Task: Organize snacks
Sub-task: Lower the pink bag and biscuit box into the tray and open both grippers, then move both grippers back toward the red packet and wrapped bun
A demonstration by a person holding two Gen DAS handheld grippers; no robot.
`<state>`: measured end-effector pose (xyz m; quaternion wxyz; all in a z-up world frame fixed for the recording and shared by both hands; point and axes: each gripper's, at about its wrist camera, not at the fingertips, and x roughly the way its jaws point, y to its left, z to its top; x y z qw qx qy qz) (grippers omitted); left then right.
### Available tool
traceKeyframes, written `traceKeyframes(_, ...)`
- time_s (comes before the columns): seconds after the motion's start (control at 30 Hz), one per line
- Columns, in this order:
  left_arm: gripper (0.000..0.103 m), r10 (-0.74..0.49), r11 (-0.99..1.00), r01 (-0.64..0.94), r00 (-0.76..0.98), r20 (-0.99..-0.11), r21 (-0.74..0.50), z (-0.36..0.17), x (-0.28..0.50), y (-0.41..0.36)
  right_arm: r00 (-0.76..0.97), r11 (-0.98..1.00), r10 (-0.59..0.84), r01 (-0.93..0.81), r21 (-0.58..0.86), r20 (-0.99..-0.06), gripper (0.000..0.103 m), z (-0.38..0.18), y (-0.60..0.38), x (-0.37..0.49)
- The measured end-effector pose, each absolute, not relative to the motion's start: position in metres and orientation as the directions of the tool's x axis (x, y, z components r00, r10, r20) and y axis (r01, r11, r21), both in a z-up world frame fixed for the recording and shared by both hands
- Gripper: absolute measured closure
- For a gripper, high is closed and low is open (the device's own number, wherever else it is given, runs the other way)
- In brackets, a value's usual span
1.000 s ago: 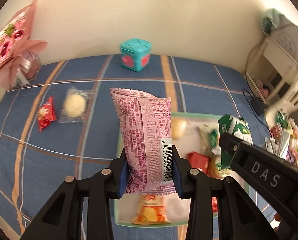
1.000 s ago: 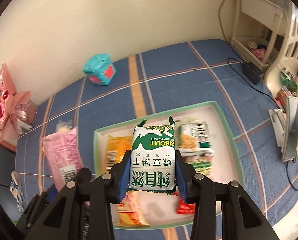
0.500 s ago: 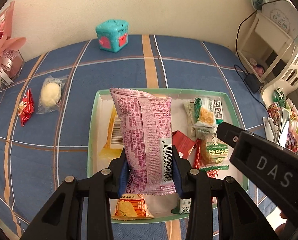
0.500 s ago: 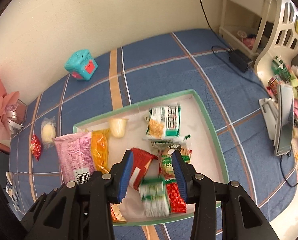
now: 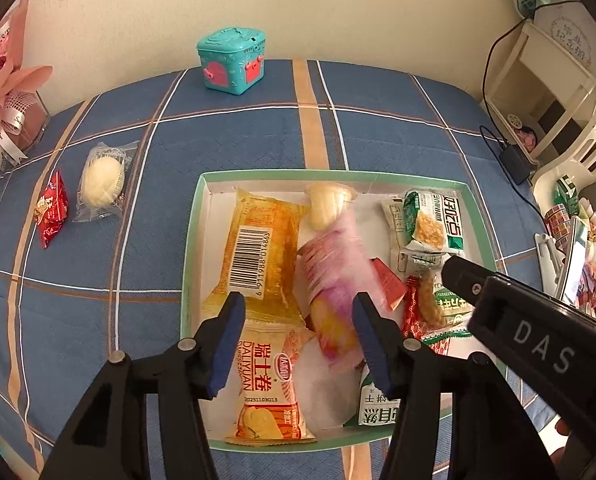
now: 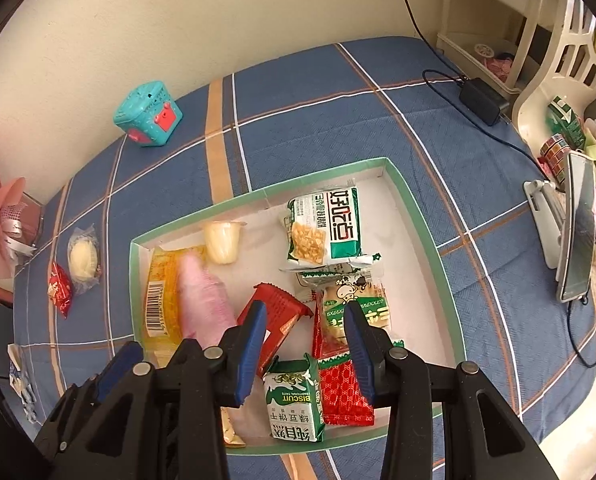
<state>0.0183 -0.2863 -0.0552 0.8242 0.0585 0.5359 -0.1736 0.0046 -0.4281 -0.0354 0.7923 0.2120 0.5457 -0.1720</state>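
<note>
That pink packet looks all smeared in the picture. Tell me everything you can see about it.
The pink packet is a soft, crinkly plastic-looking snack pouch, pink with an orange-yellow patch toward its near end. It is motion-blurred in both views, so any print is unreadable. It is inside the green-rimmed tray, slanted, beside the orange packet and the red wrapper; whether it touches them I cannot tell. The left gripper is open around its near end, not clamping it.

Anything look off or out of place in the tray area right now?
Two snacks lie outside the tray on the blue cloth: a red packet and a clear-wrapped pale bun. The pink packet is motion-blurred, dropping between the open left gripper fingers.
</note>
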Motion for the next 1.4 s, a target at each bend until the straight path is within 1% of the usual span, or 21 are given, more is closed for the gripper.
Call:
traceKeyframes(0.17, 0.035, -0.219, 0.948, 0.299, 0.359, -0.907, -0.11, -0.055, 0.028, -0.27, 0.348, 0.844, -0.039, 0.513, 0.155, -0.937, 0.06, -0.035, -0.43, 0.004)
traceKeyframes(0.2, 0.034, -0.219, 0.951, 0.285, 0.358, -0.908, -0.117, -0.055, 0.031, -0.266, 0.345, 0.842, -0.038, 0.517, 0.156, -0.938, 0.058, -0.035, -0.431, 0.004)
traceKeyframes(0.23, 0.034, -0.218, 0.956, 0.264, 0.356, -0.908, -0.126, -0.055, 0.034, -0.259, 0.342, 0.84, -0.037, 0.52, 0.156, -0.939, 0.055, -0.035, -0.432, 0.004)
traceKeyframes(0.27, 0.034, -0.219, 0.959, 0.248, 0.355, -0.909, -0.134, -0.056, 0.037, -0.254, 0.336, 0.838, -0.037, 0.523, 0.154, -0.941, 0.048, -0.036, -0.433, 0.004)
traceKeyframes(0.4, 0.034, -0.222, 0.969, 0.181, 0.354, -0.909, -0.167, -0.056, 0.048, -0.232, 0.319, 0.838, -0.043, 0.528, 0.14, -0.947, 0.042, -0.038, -0.433, 0.006)
traceKeyframes(0.47, 0.034, -0.217, 0.974, 0.147, 0.352, -0.911, -0.175, -0.058, 0.053, -0.221, 0.317, 0.838, -0.036, 0.526, 0.144, -0.948, 0.033, -0.04, -0.433, 0.006)
traceKeyframes(0.57, 0.033, -0.214, 0.976, 0.109, 0.346, -0.914, -0.187, -0.061, 0.06, -0.209, 0.308, 0.846, -0.038, 0.517, 0.134, -0.951, 0.03, -0.041, -0.43, 0.008)
traceKeyframes(0.63, 0.027, -0.212, 0.977, 0.091, 0.344, -0.915, -0.192, -0.063, 0.062, -0.203, 0.305, 0.848, -0.036, 0.513, 0.133, -0.952, 0.028, -0.042, -0.428, 0.009)
traceKeyframes(0.7, 0.024, -0.206, 0.979, 0.078, 0.346, -0.915, -0.19, -0.065, 0.065, -0.198, 0.303, 0.851, -0.035, 0.508, 0.13, -0.952, 0.026, -0.043, -0.426, 0.01)
traceKeyframes(0.9, 0.023, -0.198, 0.98, 0.047, 0.36, -0.912, -0.194, -0.066, 0.069, -0.185, 0.302, 0.858, -0.04, 0.499, 0.122, -0.952, 0.012, -0.043, -0.422, 0.012)
traceKeyframes(0.97, 0.019, -0.195, 0.98, 0.041, 0.365, -0.911, -0.193, -0.066, 0.069, -0.183, 0.301, 0.861, -0.042, 0.495, 0.119, -0.953, 0.007, -0.043, -0.419, 0.014)
traceKeyframes(1.0, 0.014, -0.194, 0.98, 0.038, 0.367, -0.91, -0.193, -0.065, 0.07, -0.181, 0.302, 0.862, -0.043, 0.493, 0.118, -0.952, 0.006, -0.043, -0.419, 0.014)
traceKeyframes(1.03, 0.013, -0.194, 0.98, 0.036, 0.37, -0.909, -0.194, -0.065, 0.07, -0.181, 0.304, 0.863, -0.044, 0.491, 0.117, -0.952, 0.006, -0.042, -0.417, 0.014)
traceKeyframes(1.17, 0.012, -0.199, 0.979, 0.028, 0.375, -0.905, -0.203, -0.065, 0.072, -0.177, 0.311, 0.87, -0.047, 0.479, 0.114, -0.949, 0.005, -0.039, -0.412, 0.016)
traceKeyframes(1.23, 0.01, -0.193, 0.98, 0.021, 0.38, -0.905, -0.2, -0.064, 0.072, -0.175, 0.318, 0.872, -0.044, 0.476, 0.119, -0.947, 0.0, -0.039, -0.411, 0.016)
traceKeyframes(1.4, 0.008, -0.195, 0.978, 0.003, 0.383, -0.903, -0.21, -0.066, 0.076, -0.168, 0.326, 0.874, -0.047, 0.471, 0.12, -0.944, 0.0, -0.038, -0.405, 0.019)
